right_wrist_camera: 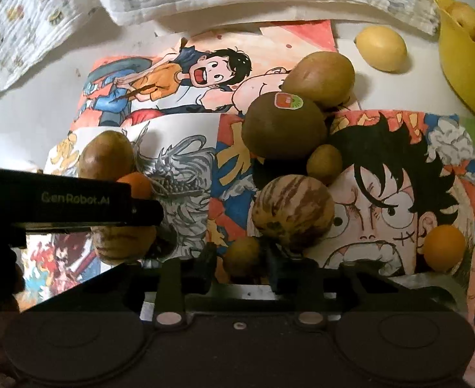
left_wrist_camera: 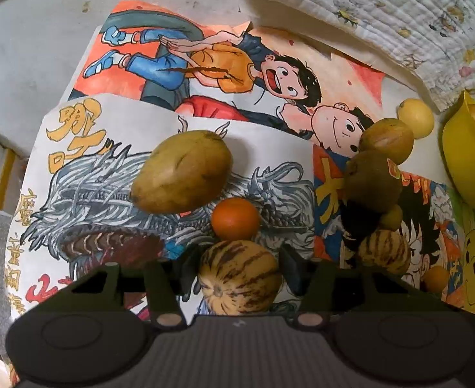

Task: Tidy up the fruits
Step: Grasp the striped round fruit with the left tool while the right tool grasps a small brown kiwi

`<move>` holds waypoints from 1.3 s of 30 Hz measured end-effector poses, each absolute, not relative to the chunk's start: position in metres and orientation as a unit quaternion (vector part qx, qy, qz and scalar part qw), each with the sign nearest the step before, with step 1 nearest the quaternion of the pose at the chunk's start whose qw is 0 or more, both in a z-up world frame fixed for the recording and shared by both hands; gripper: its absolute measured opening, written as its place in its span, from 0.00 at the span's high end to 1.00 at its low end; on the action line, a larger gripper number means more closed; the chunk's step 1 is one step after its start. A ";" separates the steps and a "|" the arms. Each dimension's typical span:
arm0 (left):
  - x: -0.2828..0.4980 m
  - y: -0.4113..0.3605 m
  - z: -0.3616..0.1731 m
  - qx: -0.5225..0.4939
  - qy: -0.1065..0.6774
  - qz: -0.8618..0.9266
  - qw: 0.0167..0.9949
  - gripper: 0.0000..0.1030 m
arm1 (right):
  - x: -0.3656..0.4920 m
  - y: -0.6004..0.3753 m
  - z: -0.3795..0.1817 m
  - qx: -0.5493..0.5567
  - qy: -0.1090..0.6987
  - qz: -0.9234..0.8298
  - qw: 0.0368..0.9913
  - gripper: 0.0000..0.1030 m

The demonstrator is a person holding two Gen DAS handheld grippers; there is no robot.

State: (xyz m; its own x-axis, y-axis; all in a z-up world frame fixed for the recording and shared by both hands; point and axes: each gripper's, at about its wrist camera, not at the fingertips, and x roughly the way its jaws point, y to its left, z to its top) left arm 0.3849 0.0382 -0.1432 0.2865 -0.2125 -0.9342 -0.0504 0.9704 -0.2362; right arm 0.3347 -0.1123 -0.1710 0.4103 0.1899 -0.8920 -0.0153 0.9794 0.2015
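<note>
In the left wrist view, my left gripper has a finger on each side of a striped yellow-brown round fruit, and its pads press on it. Just beyond sit a tangerine and a large yellow-brown mango. My right gripper is shut on a small olive-brown fruit. Directly ahead of it lie a second striped fruit, a stickered kiwi and a brown oval fruit. The left gripper's black body crosses the left side of the right wrist view.
Cartoon drawings cover the table. A yellow bowl holding fruit stands at the far right, with a lemon beside it. A small orange lies on the right. A printed quilted cloth borders the back.
</note>
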 end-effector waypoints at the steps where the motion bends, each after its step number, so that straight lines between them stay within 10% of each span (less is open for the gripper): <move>1: 0.385 0.039 -0.143 -0.113 0.597 -0.050 0.792 0.44 | 0.334 -0.112 -0.171 0.075 0.540 0.062 0.836 0.70; 39: 0.307 0.040 -0.102 -0.172 0.550 -0.027 0.817 0.46 | 0.262 -0.119 -0.132 0.032 0.507 0.172 0.844 0.72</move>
